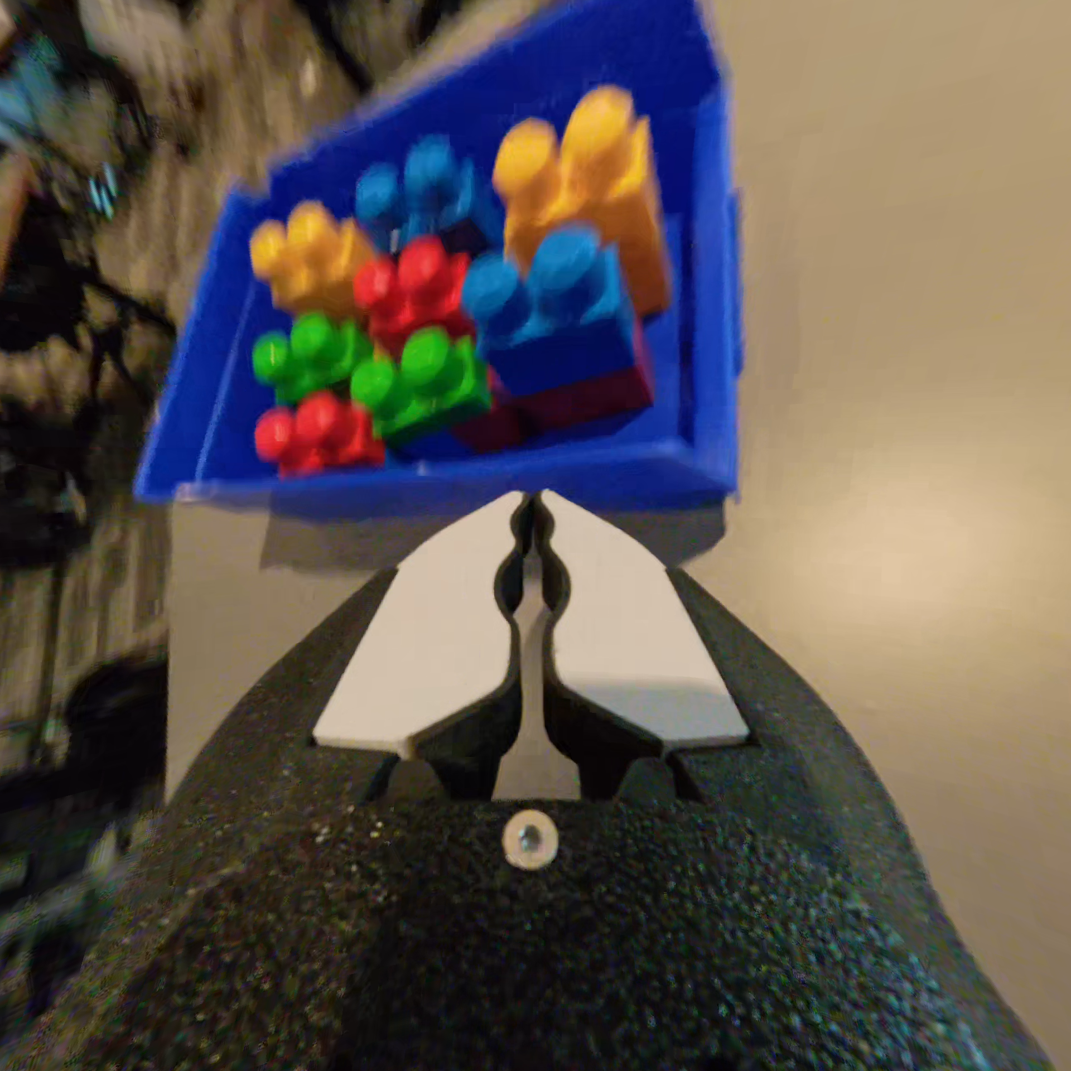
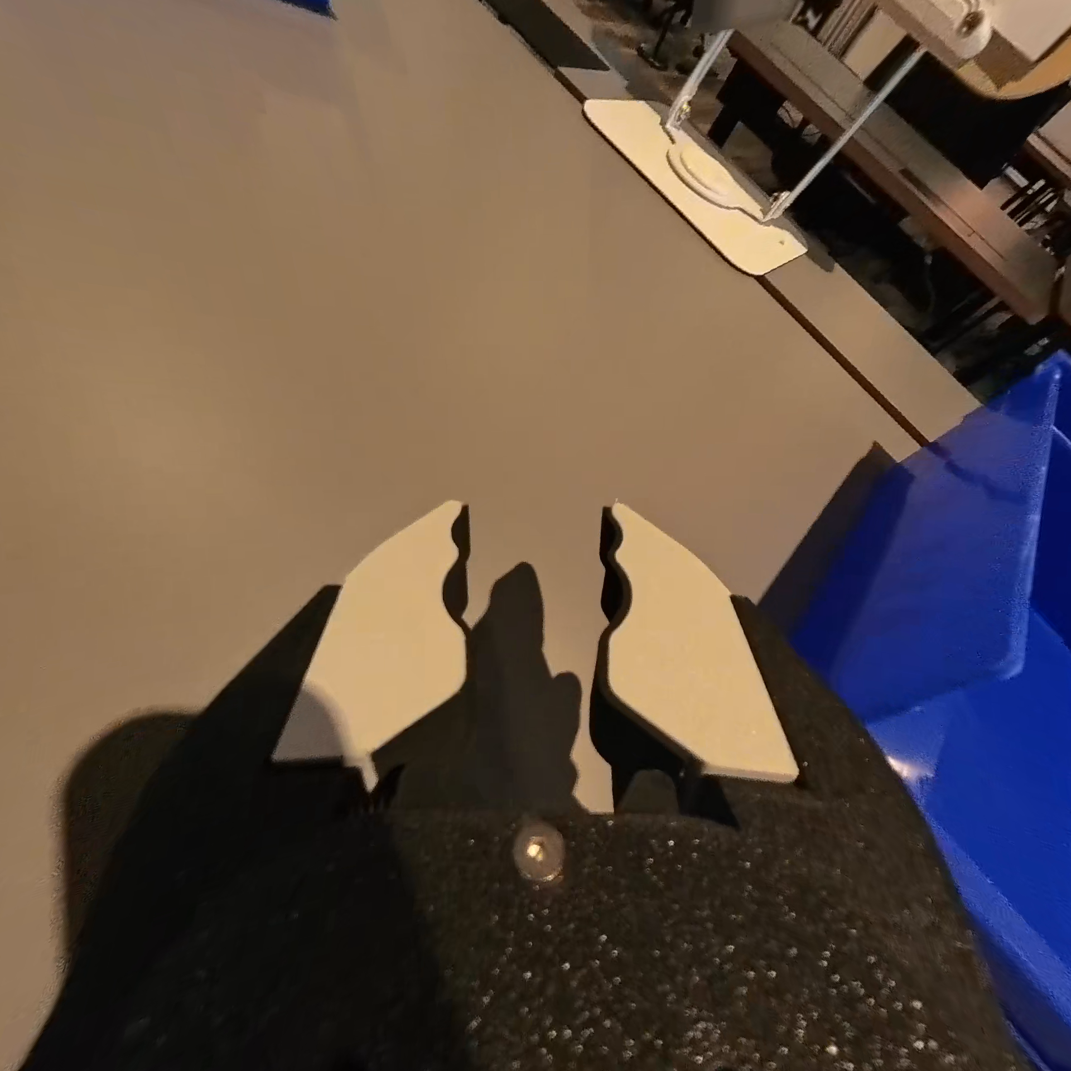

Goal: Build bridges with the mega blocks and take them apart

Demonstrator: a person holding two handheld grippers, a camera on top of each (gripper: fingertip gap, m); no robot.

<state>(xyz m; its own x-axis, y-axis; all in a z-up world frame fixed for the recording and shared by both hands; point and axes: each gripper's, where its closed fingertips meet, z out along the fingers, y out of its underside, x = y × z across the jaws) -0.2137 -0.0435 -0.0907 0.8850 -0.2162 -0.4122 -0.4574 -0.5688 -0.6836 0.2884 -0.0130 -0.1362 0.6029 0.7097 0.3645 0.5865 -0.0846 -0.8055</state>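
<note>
In the left wrist view a blue bin point(image 1: 521, 472) sits on the beige table point(image 1: 898, 405), filled with several mega blocks: yellow point(image 1: 585, 185), light blue point(image 1: 539, 284), red point(image 1: 411, 290), green point(image 1: 417, 376) and dark purple point(image 1: 579, 400). My left gripper point(image 1: 535, 497) is shut with nothing between its pads, its tips just short of the bin's near rim. In the right wrist view my right gripper point(image 2: 536, 513) is open and empty above bare table point(image 2: 348, 290). A second blue bin point(image 2: 956, 579) stands close to its right finger.
A flat cream stand base point(image 2: 695, 185) with thin metal rods rests at the table's far edge. Dark furniture and clutter lie beyond the table edge in both views. The left wrist view is blurred by motion.
</note>
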